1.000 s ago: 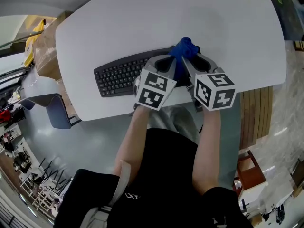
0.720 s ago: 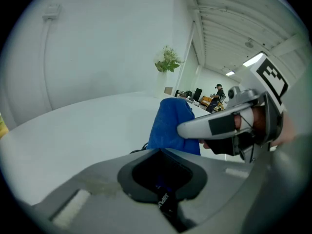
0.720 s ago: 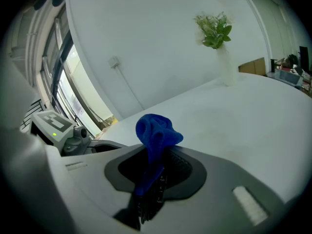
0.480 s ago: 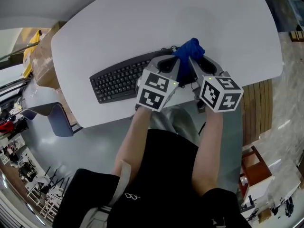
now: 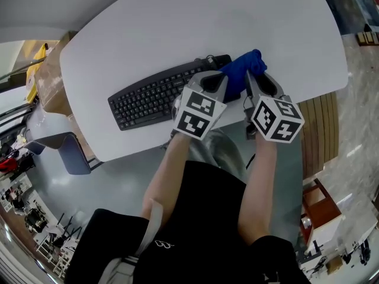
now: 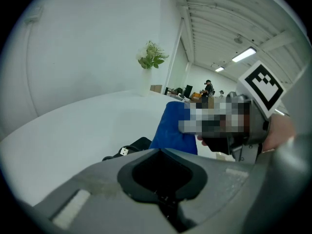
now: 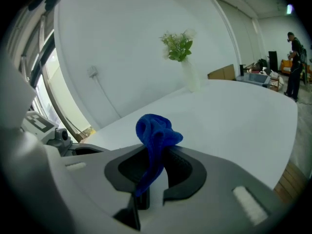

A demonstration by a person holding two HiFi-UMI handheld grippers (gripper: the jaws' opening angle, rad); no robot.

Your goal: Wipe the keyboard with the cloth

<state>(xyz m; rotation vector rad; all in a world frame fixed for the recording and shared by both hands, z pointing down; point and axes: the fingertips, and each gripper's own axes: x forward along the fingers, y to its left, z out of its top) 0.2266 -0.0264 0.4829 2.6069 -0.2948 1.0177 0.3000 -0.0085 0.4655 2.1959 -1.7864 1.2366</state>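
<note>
Blue cloth [image 5: 240, 74], pinched by right gripper [image 5: 253, 71] fingers, should press flat and slide from 3 o'clock toward 9 o'clock along the keyboard [image 5: 148, 97]; left gripper [image 5: 218, 80] fingers stay-free, pressed together on nothing.

- Keyboard [image 5: 155, 96]: black, full-size, lying flat on the white table [image 5: 177, 28], set at a slant with its right end farther from the person; only its left and middle keys show
- Cloth [image 5: 240, 73]: deep blue and bunched, pinched in the closed jaws of the right gripper [image 7: 151, 174]; a narrow fold runs down between the jaws and a crumpled lump bulges past them; it sits at the keyboard's right end, contact with the keys unclear
</note>
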